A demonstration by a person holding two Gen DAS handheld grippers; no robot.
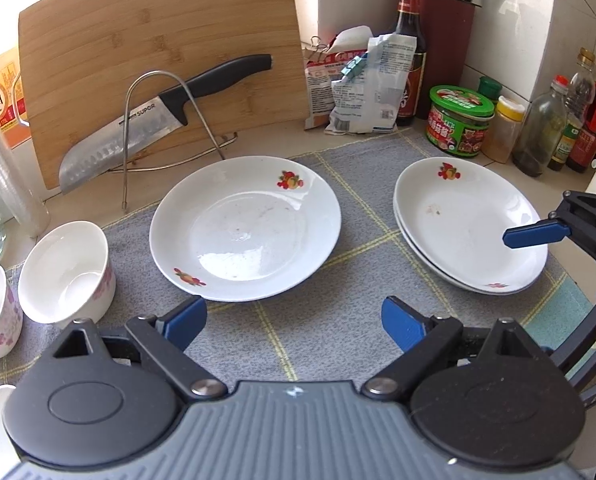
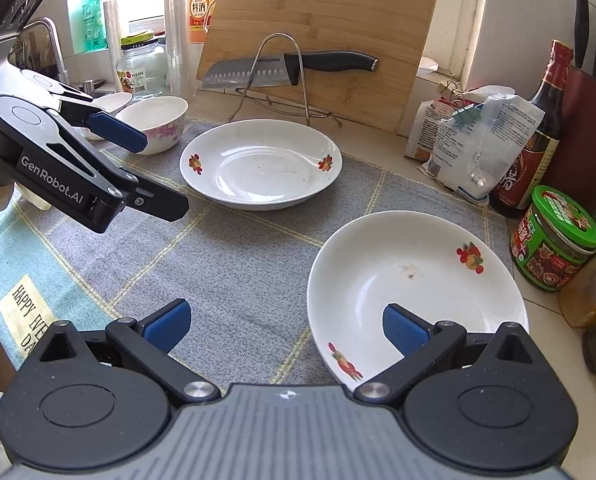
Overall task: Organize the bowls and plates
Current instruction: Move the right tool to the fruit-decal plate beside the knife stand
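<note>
A single white plate with fruit prints [image 1: 245, 227] [image 2: 261, 163] lies on the grey cloth. To its right a stack of like plates [image 1: 469, 224] [image 2: 413, 292] sits on the cloth. Two white bowls with pink flowers [image 1: 66, 272] [image 2: 156, 122] stand at the left. My left gripper [image 1: 294, 322] is open and empty, just in front of the single plate. My right gripper [image 2: 286, 326] is open and empty, its right finger over the near rim of the stack. One blue finger of it shows in the left wrist view [image 1: 535, 234].
A bamboo cutting board [image 1: 158, 64] and a knife [image 1: 166, 114] lean on a wire rack behind the plates. Sauce bottles [image 1: 409, 52], a green-lidded jar [image 1: 459, 120], bags and spice jars crowd the back right. A glass jar [image 2: 142, 66] and sink tap stand far left.
</note>
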